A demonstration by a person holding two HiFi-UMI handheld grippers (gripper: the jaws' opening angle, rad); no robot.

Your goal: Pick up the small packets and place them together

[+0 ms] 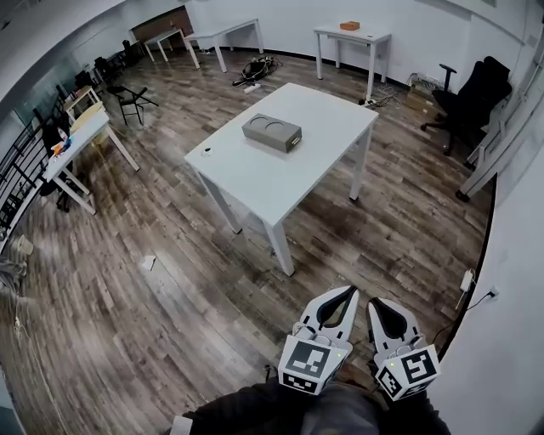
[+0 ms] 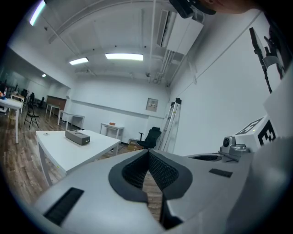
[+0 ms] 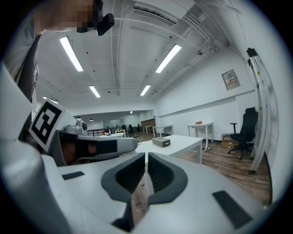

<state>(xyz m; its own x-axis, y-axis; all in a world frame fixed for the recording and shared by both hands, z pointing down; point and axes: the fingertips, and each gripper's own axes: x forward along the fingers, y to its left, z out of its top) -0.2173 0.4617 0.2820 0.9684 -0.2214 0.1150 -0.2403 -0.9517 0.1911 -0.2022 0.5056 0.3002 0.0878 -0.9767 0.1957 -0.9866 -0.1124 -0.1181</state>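
Left gripper (image 1: 348, 296), right gripper (image 1: 375, 306): jaws pressed together, nothing held, kept side by side well short of white table (image 1: 255, 174); approach judged not yet made. Packets not made out; grey box (image 1: 272, 132) seen on table.

Quick rundown of what's hard to make out. The little dark thing (image 1: 206, 151) near the bench (image 1: 255, 170) edge is way too small to name. Same goes for the orange thing (image 1: 349, 25) on the far table (image 1: 374, 36) by the wall. The clutter (image 1: 59, 146) on the side table (image 1: 89, 132) at left is just colored specks. There's a pale scrap (image 1: 148, 262) on the floor (image 1: 170, 340), no idea what it is. The person's sleeves (image 1: 255, 409) get chopped by the head view's bottom edge, so the hands behind the left gripper (image 1: 347, 296) and right gripper (image 1: 375, 306) don't show. In each gripper view, the other gripper runs off the picture's side.
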